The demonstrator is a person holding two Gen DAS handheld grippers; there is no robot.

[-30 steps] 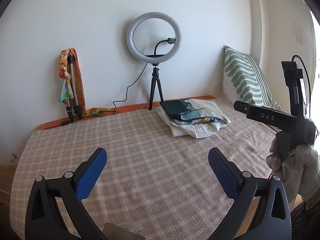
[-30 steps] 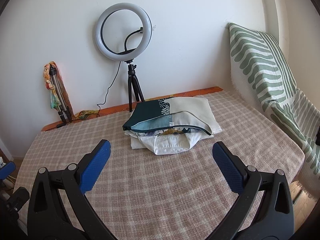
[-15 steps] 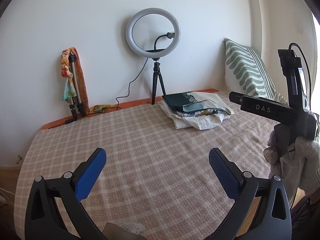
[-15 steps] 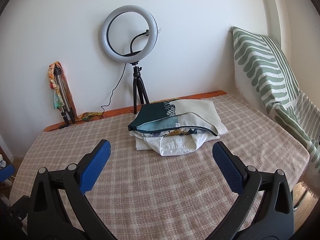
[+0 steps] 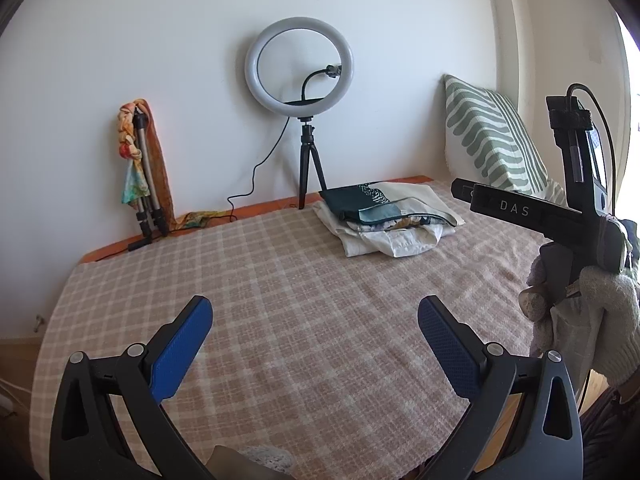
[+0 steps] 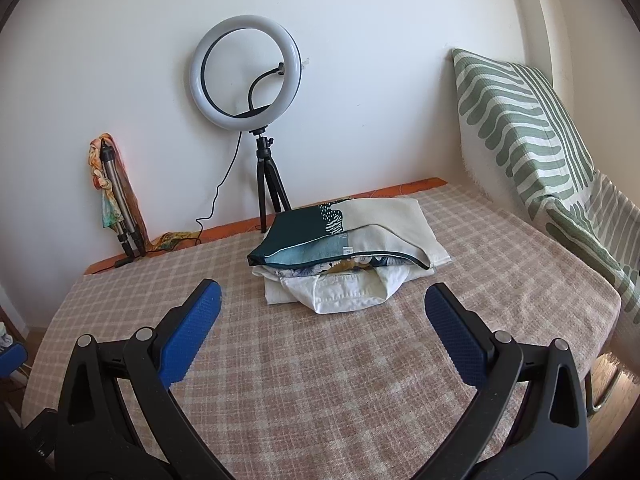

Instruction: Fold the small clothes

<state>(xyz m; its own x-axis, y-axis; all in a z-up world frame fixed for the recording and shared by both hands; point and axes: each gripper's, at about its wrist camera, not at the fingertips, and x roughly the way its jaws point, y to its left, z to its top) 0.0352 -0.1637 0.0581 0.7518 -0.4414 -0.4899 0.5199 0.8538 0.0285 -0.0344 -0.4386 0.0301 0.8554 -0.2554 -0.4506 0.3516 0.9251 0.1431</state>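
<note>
A stack of folded clothes [image 5: 386, 216] [image 6: 346, 246] lies at the far side of the checked bed cover [image 5: 280, 288] [image 6: 340, 380]; a dark teal and cream piece is on top, white garments under it. My left gripper [image 5: 316, 320] hovers open over bare cover, well short of the stack. My right gripper [image 6: 324, 308] is open too, its blue pads just in front of the stack with nothing between them. In the left wrist view the right gripper's body, marked DAS, shows at the right edge, held by a gloved hand [image 5: 600, 312].
A ring light on a tripod [image 5: 302, 116] [image 6: 256, 128] stands behind the stack by the wall. A folded tripod with a scarf [image 5: 140, 168] leans at the back left. A green striped cushion [image 6: 520, 132] rests against the right wall. The bed edge drops off at right.
Both grippers rose and pulled back slightly, so the stack sits a bit lower and farther in each view. Both stay open and hold nothing.
</note>
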